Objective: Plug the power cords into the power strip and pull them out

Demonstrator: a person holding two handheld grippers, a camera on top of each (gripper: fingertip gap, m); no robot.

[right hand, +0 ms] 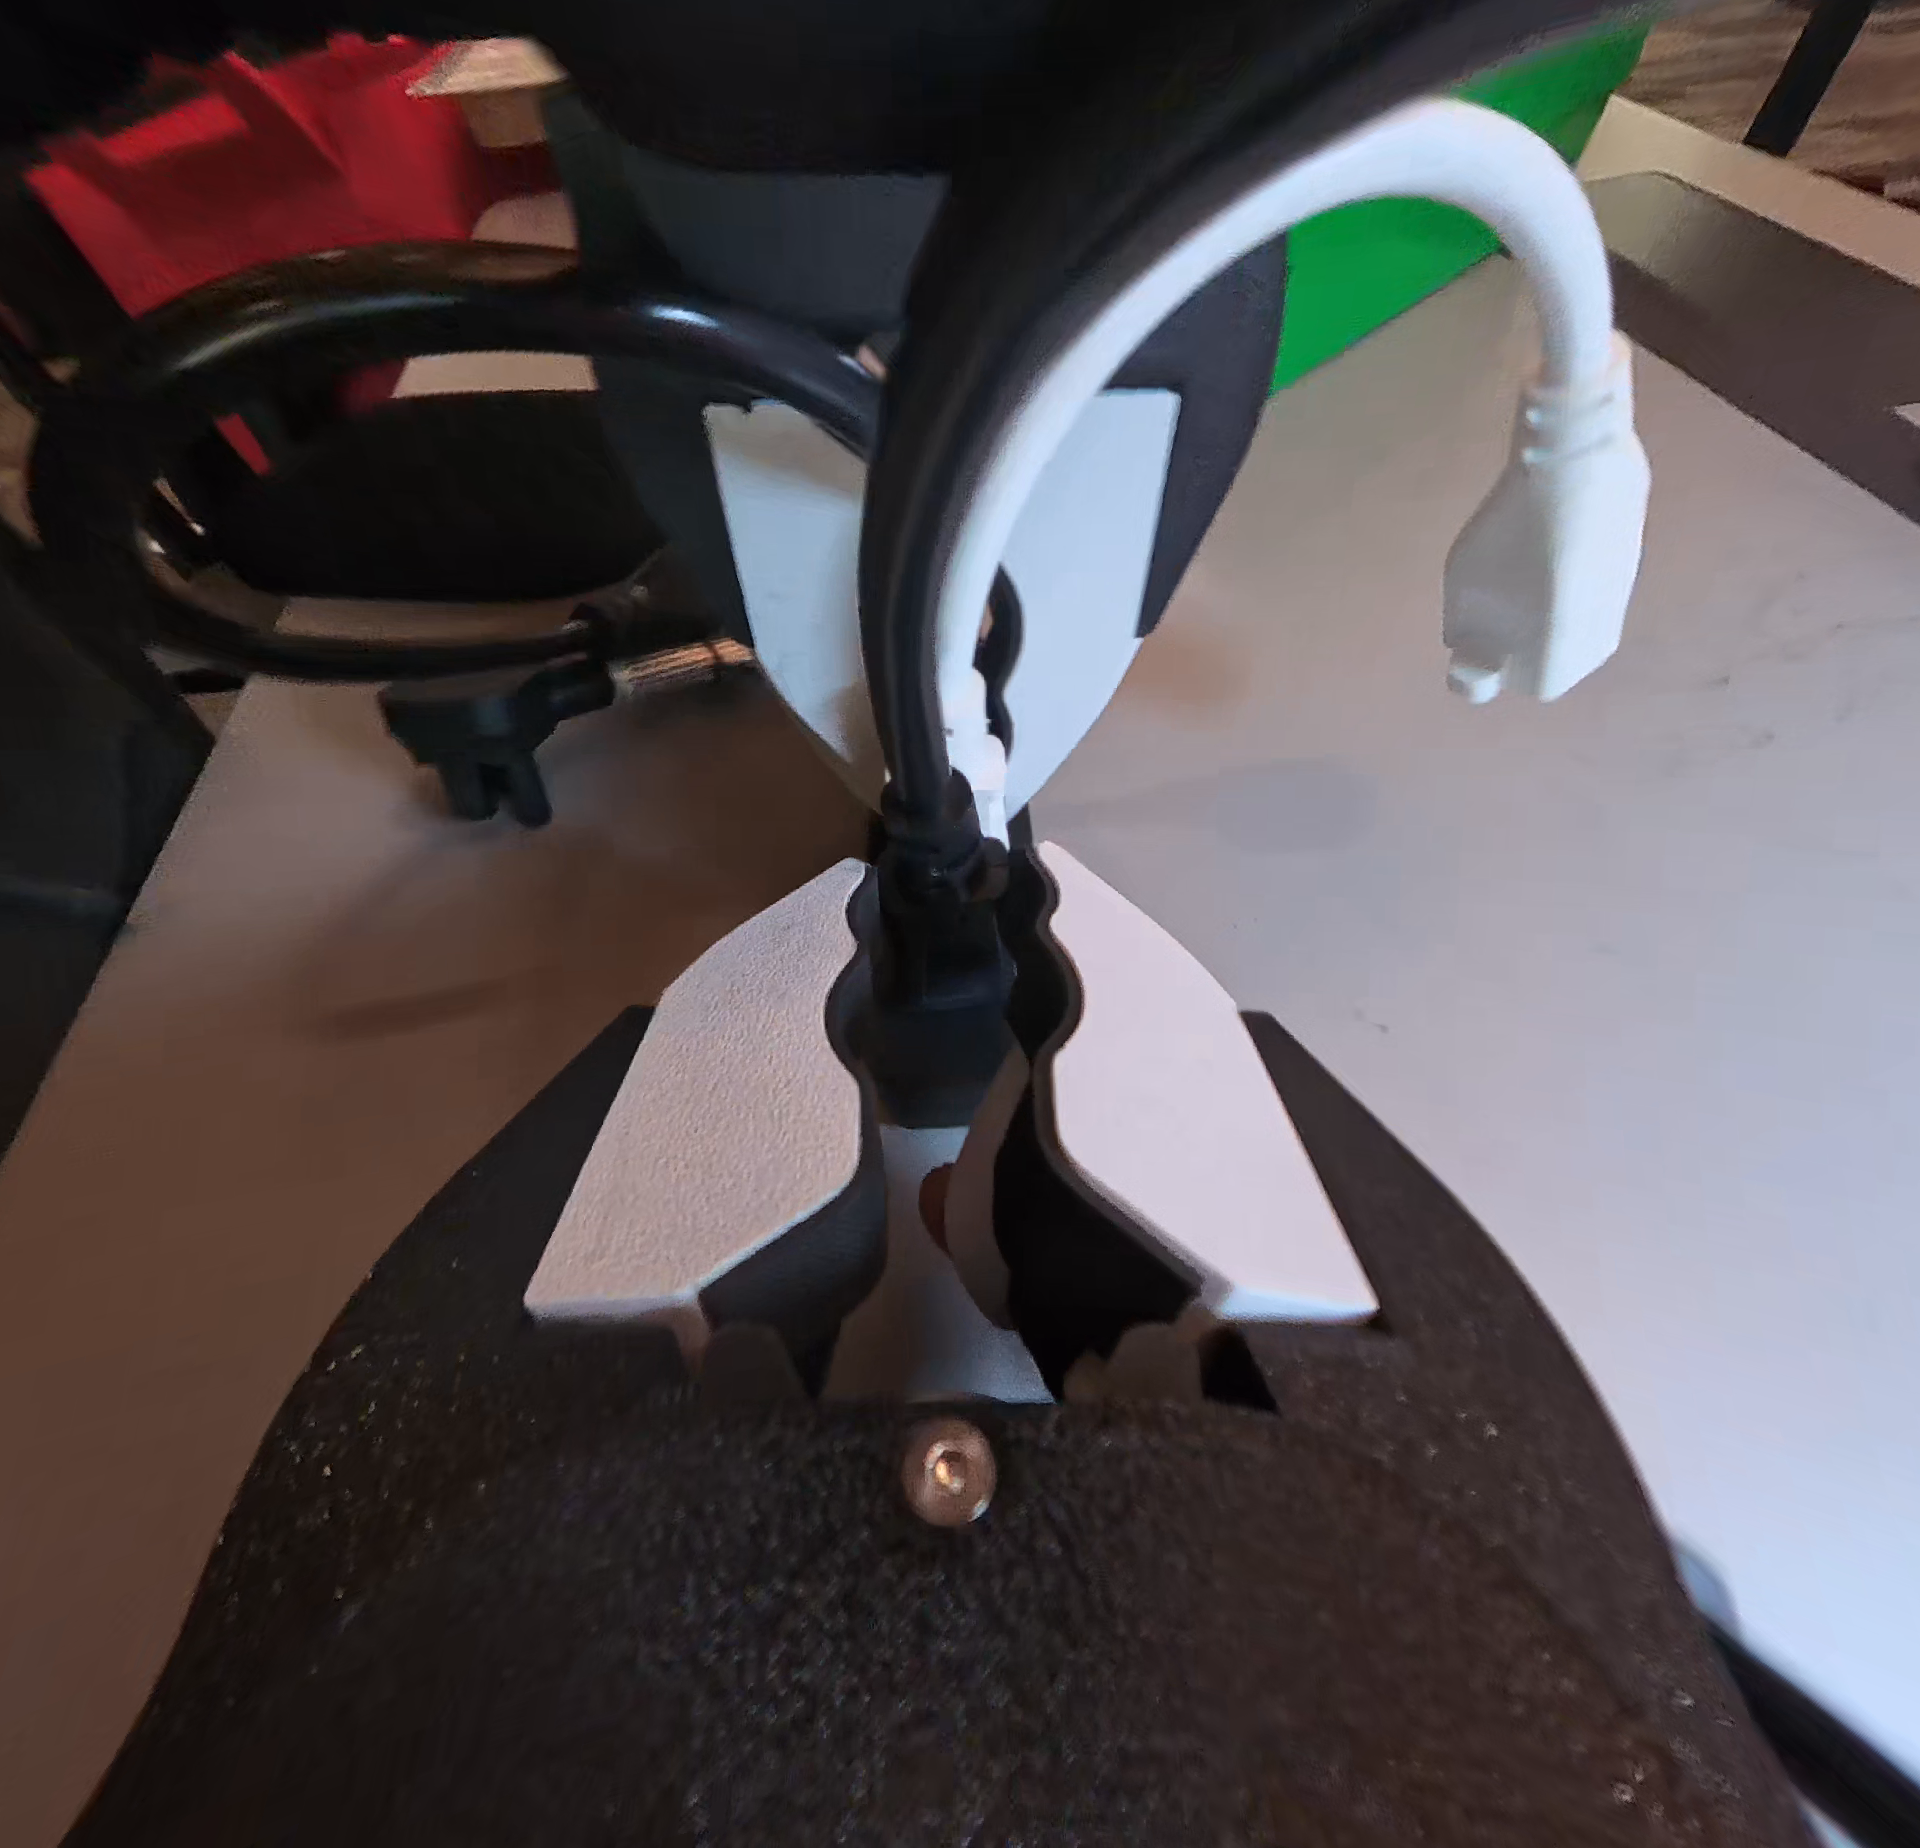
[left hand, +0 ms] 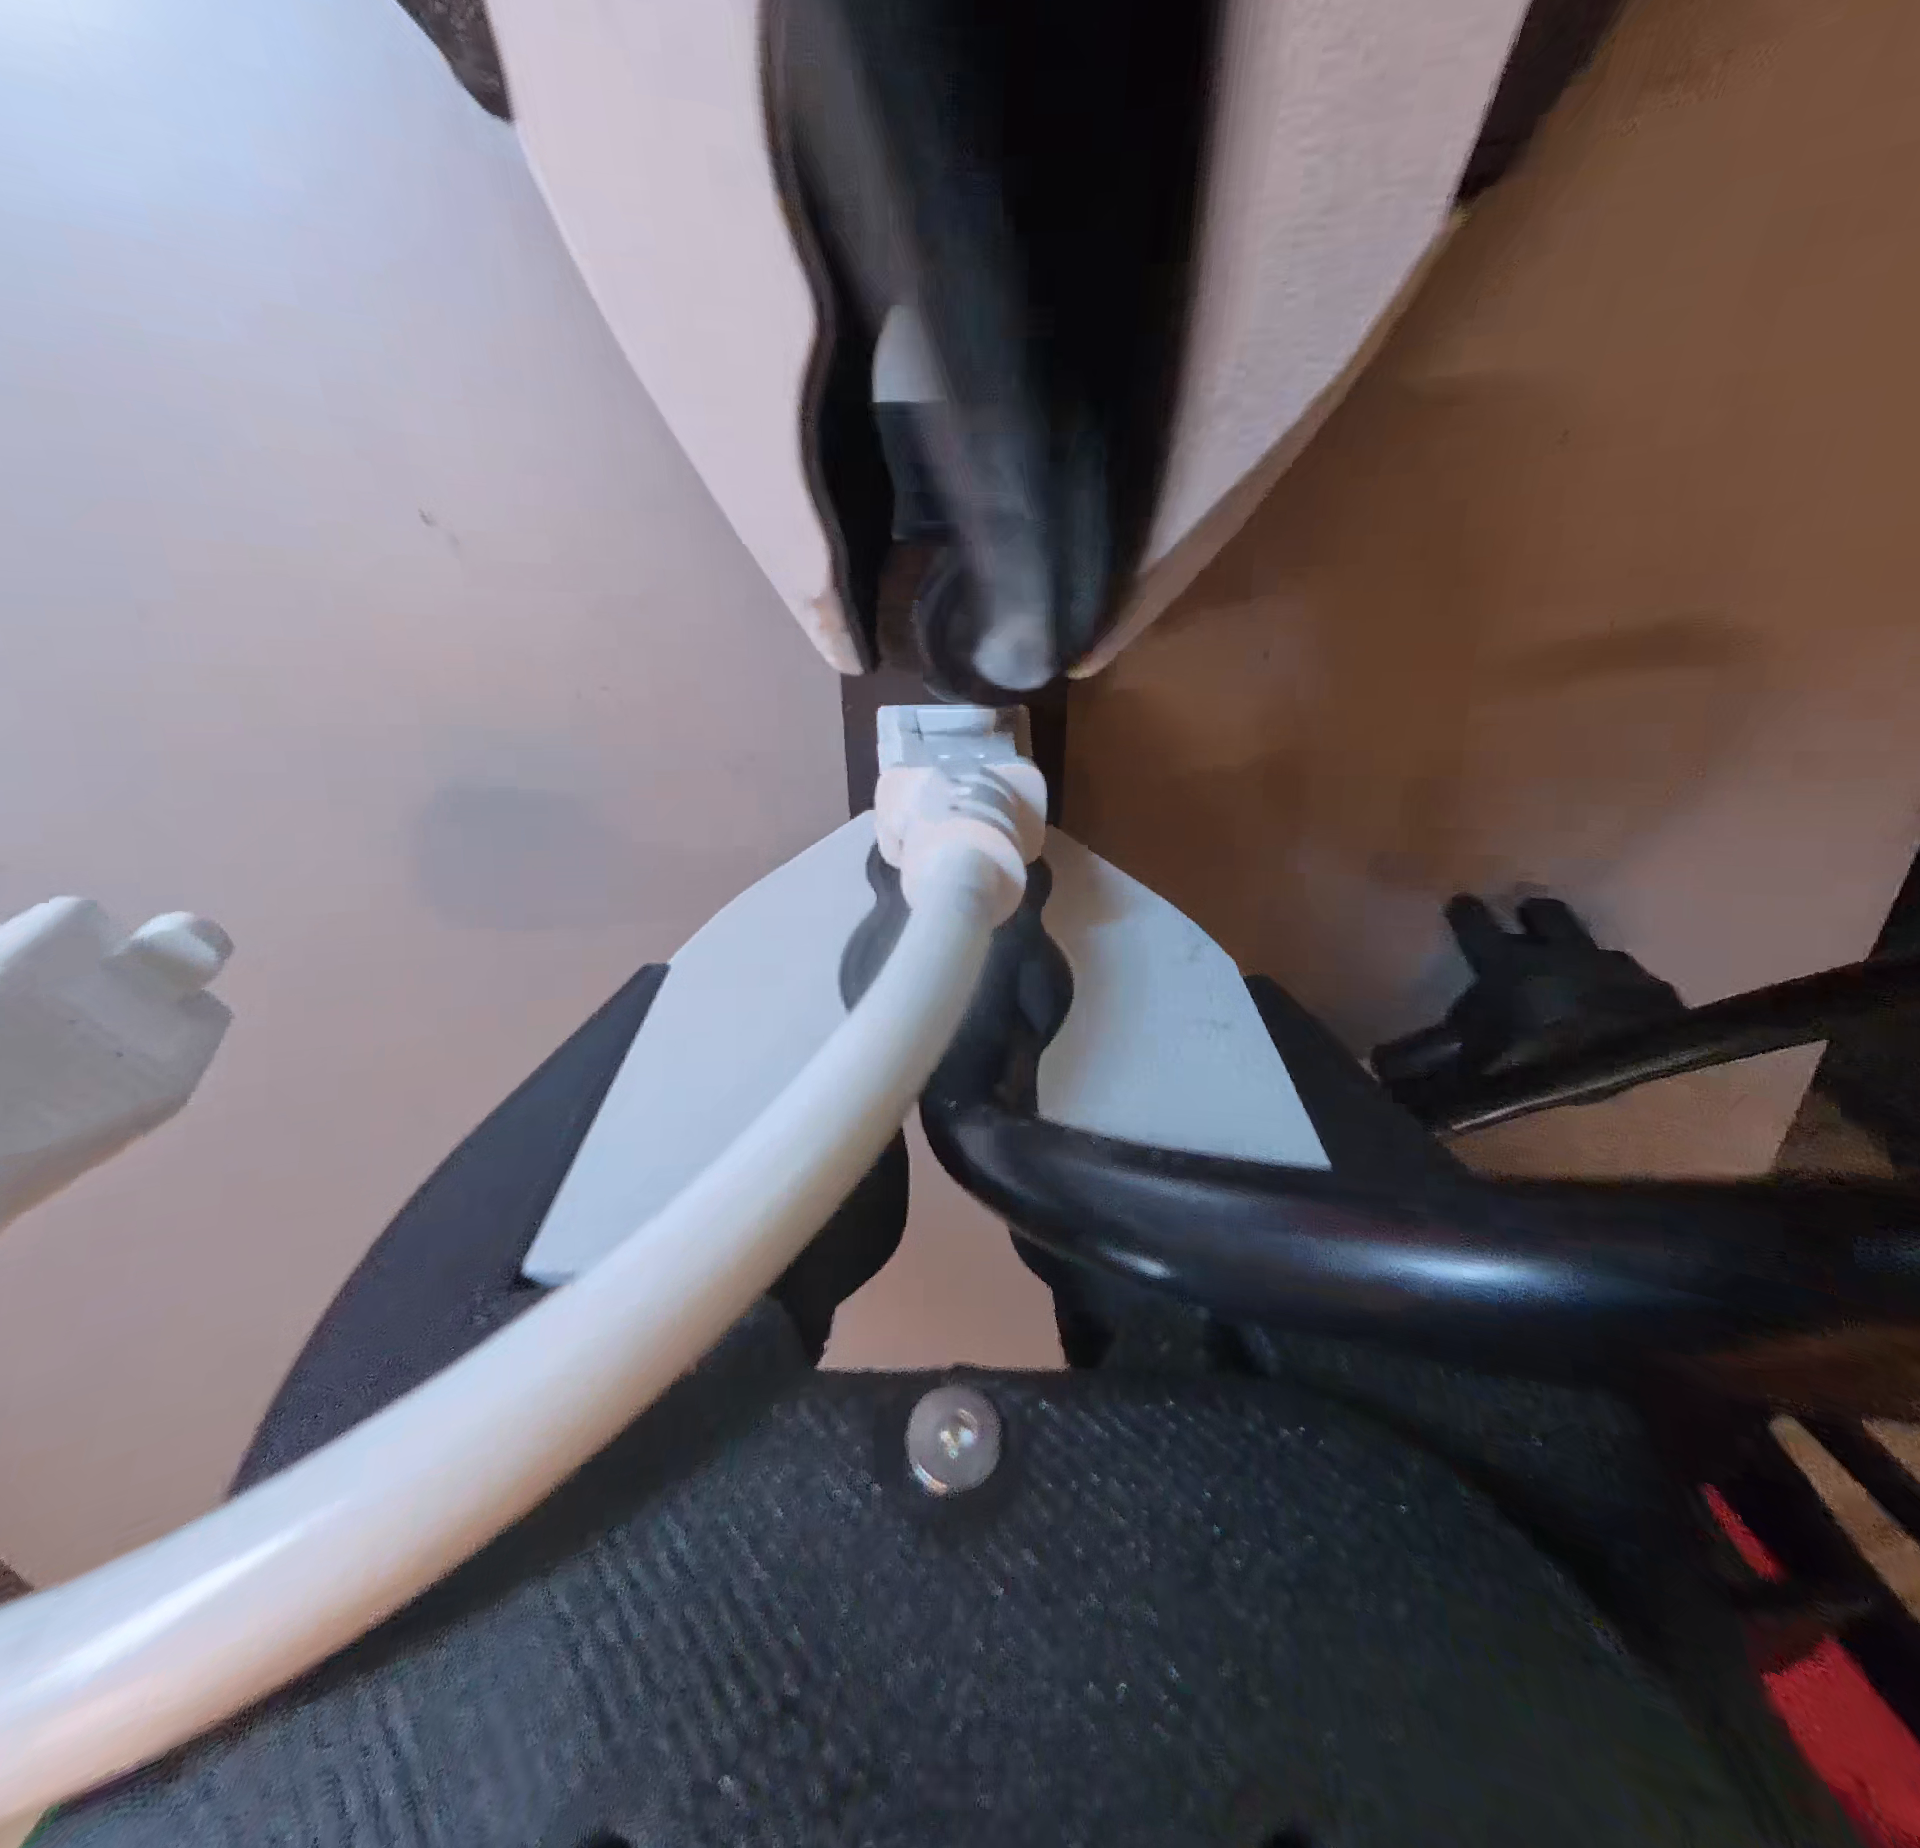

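Two grippers: meeting tip to tip above a pale tabletop (right hand: pixel 1558 967), each pinching one end of a joined pair of cords.
Left gripper (left hand: pixel 961 868): pale fingers (left hand: pixel 748 1050) closing on the ribbed collar of a white cord (left hand: pixel 582 1341), small white plug (left hand: pixel 951 749) poking out past the tips.
White cord: running thick and smooth from the plug down to the lower left; in the right wrist view arching up and over, ending in a blocky white connector (right hand: pixel 1548 572) dangling free above the table.
Right gripper (right hand: pixel 951 879): wavy-edged pale fingers (right hand: pixel 727 1092) clamping a black plug (right hand: pixel 930 977), black cord (right hand: pixel 914 551) rising out of it.
Black cord: glossy, looping off to the side, ending in a black connector (right hand: pixel 488 749) lying near the table edge.
Join: white plug touching the black end between the two sets of tips; seated or just meeting, cannot tell.
Power strip: white body with a red button (right hand: pixel 935 1201) peeking between the right fingers, possibly this; otherwise not making out.
Background: red (right hand: pixel 260 167) and green (right hand: pixel 1382 281) parts behind, blurred.
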